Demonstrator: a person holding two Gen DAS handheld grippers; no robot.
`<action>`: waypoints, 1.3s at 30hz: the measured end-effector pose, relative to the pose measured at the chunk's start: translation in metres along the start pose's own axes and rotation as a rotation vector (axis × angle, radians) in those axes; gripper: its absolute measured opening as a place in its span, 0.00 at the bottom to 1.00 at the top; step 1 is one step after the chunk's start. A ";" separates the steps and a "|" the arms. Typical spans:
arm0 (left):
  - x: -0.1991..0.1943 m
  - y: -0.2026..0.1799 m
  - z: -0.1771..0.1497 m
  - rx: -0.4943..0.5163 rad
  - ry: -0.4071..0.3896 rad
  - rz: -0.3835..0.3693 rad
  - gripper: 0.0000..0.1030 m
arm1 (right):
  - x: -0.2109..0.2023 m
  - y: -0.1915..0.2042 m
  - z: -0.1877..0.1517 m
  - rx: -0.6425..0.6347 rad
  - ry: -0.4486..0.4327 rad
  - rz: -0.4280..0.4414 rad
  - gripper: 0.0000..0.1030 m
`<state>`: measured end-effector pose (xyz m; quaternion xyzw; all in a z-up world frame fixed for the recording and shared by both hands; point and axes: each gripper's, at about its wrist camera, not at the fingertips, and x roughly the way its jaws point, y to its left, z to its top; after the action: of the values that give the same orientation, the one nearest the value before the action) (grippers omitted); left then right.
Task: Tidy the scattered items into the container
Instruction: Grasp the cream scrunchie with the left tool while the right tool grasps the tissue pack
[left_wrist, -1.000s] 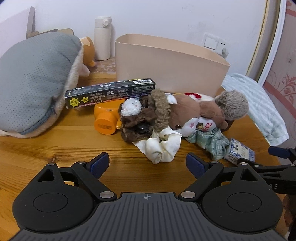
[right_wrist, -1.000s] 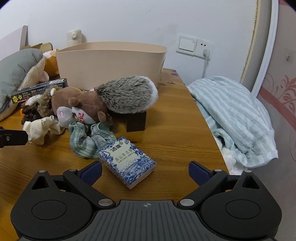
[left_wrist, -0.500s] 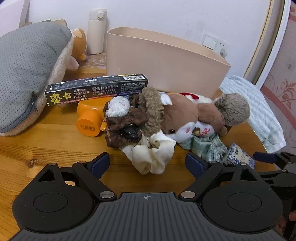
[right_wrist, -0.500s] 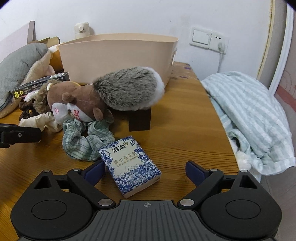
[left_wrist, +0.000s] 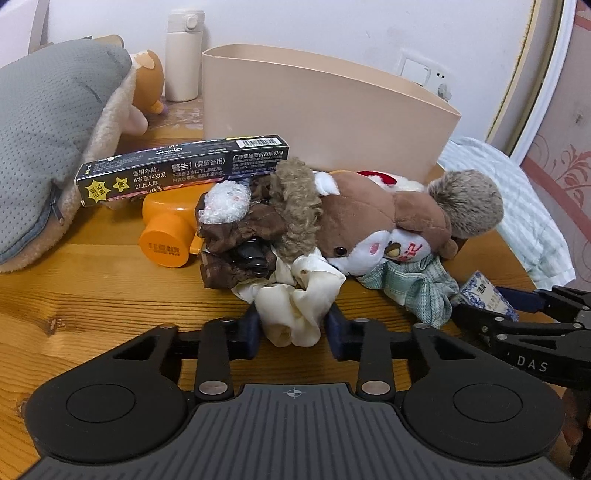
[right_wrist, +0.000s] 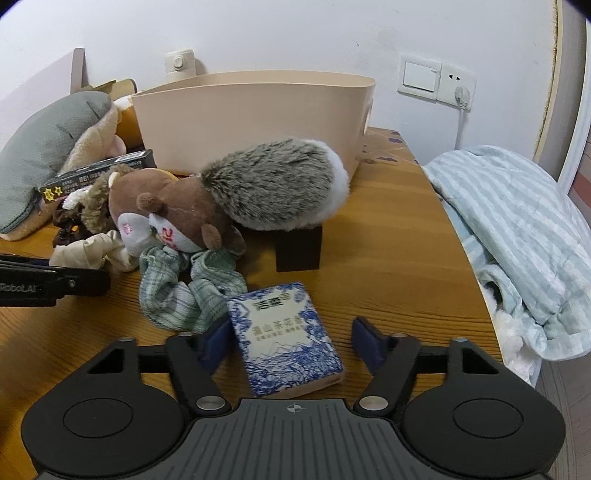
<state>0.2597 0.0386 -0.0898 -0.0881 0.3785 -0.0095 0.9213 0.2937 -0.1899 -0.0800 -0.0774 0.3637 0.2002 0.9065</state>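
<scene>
Judging by what lies about, the tidying has barely begun: every loose item sits outside the beige container (left_wrist: 332, 110), whose inside cannot be seen from either view. The left gripper (left_wrist: 293, 330) is closing, its pads either side of the cream scrunchie (left_wrist: 295, 306) and seemingly just pressing its folds. The right gripper (right_wrist: 291, 341) is also closing around the blue-and-white tissue pack (right_wrist: 286, 332); its left pad looks to touch the pack's edge while the right pad stands clear, so nothing is pinched yet.

Left to gather, as far as shows: the plush squirrel (left_wrist: 380, 221), the brown scrunchie (left_wrist: 236, 251), the green checked cloth (left_wrist: 417, 291), the orange bottle (left_wrist: 166, 236), the long black box (left_wrist: 181, 170) and a small dark block (right_wrist: 299, 247) under the squirrel's tail.

Everything rests on a wooden worktop (left_wrist: 92, 295) with visible grain, pushed against a white wall. A grey cushion (left_wrist: 40, 147) lies at the left, a white flask (left_wrist: 183, 55) behind it, a switch and socket (right_wrist: 436, 81) on the wall, and a striped blanket (right_wrist: 517, 229) on the right edge.
</scene>
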 end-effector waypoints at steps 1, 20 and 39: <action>0.000 0.000 0.000 0.001 0.002 -0.001 0.26 | -0.001 0.001 0.000 -0.003 0.000 0.000 0.49; -0.036 -0.002 -0.012 0.023 -0.016 -0.092 0.12 | -0.032 0.014 -0.005 -0.001 -0.017 -0.008 0.41; -0.095 -0.006 0.011 0.028 -0.163 -0.128 0.11 | -0.089 0.011 0.024 0.025 -0.155 -0.003 0.41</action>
<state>0.2002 0.0422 -0.0150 -0.0997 0.2959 -0.0667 0.9477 0.2459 -0.2008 -0.0015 -0.0509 0.2947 0.1996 0.9331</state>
